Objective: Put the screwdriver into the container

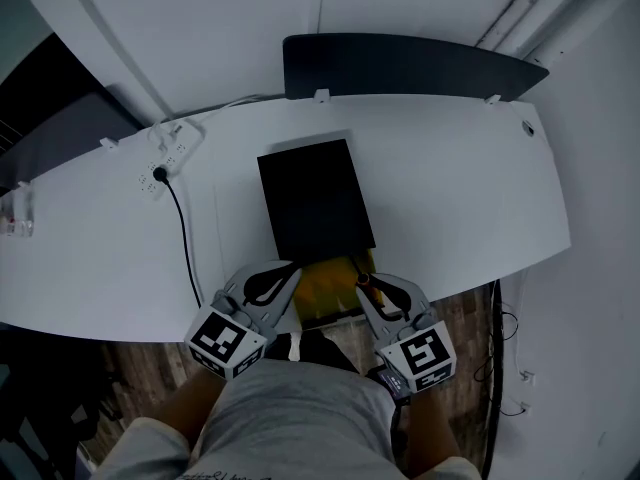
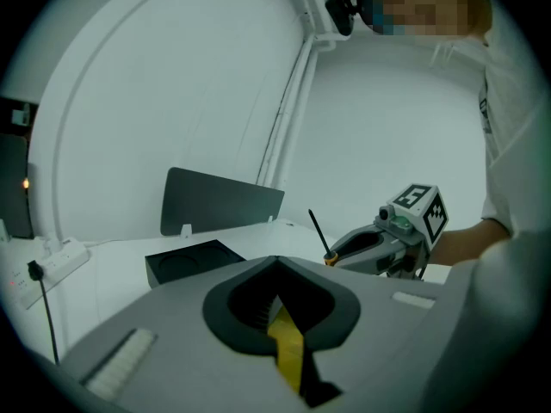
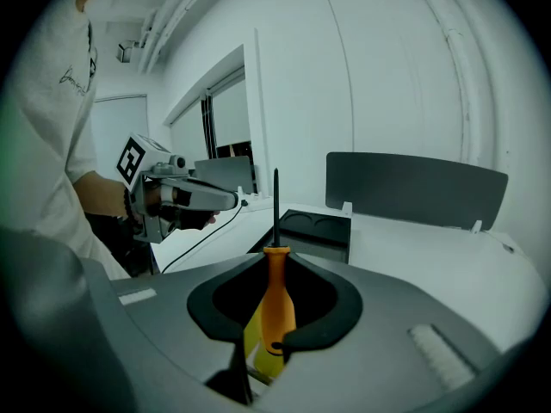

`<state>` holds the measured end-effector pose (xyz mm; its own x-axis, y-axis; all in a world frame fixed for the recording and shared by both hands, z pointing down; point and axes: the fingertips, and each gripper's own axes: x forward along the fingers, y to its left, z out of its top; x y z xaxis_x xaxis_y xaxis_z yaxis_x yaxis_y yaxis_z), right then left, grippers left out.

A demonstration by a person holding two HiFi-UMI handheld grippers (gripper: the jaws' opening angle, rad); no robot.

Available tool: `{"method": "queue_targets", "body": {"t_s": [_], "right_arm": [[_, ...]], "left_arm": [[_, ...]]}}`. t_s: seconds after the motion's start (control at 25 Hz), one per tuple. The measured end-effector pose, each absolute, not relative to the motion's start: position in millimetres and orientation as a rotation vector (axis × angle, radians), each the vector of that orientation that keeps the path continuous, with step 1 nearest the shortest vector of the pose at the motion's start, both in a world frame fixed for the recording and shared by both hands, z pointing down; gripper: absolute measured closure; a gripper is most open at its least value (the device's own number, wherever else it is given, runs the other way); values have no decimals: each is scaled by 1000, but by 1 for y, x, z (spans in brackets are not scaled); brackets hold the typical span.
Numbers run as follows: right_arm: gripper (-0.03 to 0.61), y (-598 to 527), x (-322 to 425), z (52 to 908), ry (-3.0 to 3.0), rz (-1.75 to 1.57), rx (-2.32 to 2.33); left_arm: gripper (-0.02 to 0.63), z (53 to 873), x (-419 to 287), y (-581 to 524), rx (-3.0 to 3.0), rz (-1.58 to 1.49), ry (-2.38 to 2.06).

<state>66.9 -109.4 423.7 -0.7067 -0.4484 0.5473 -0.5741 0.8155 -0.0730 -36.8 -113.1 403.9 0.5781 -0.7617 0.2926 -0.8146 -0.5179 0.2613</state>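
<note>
My right gripper (image 3: 275,256) is shut on a screwdriver (image 3: 274,304) with an orange handle; its thin black shaft sticks out past the jaws. In the head view this gripper (image 1: 368,280) sits at the table's near edge, right of a yellow container (image 1: 325,288), with the screwdriver (image 1: 366,280) at its tip. My left gripper (image 1: 290,268) is on the container's left, its jaws together with nothing held. In the left gripper view the jaws (image 2: 275,265) meet, with yellow showing through the slit below them. A black box (image 1: 315,198) lies just behind the container.
A white power strip (image 1: 170,153) with a black cable (image 1: 185,238) lies at the left of the white table (image 1: 450,188). A dark panel (image 1: 400,66) stands along the far edge. The person's lap and a wooden floor are below the near edge.
</note>
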Motion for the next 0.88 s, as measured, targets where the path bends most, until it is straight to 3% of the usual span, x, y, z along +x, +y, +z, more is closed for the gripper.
{"method": "queue_targets", "body": {"t_s": [0.88], "right_arm": [[492,-105,62,477,-2356,232,520]], "left_arm": [[614,430,-45,-106,2363,207,-1331]]}}
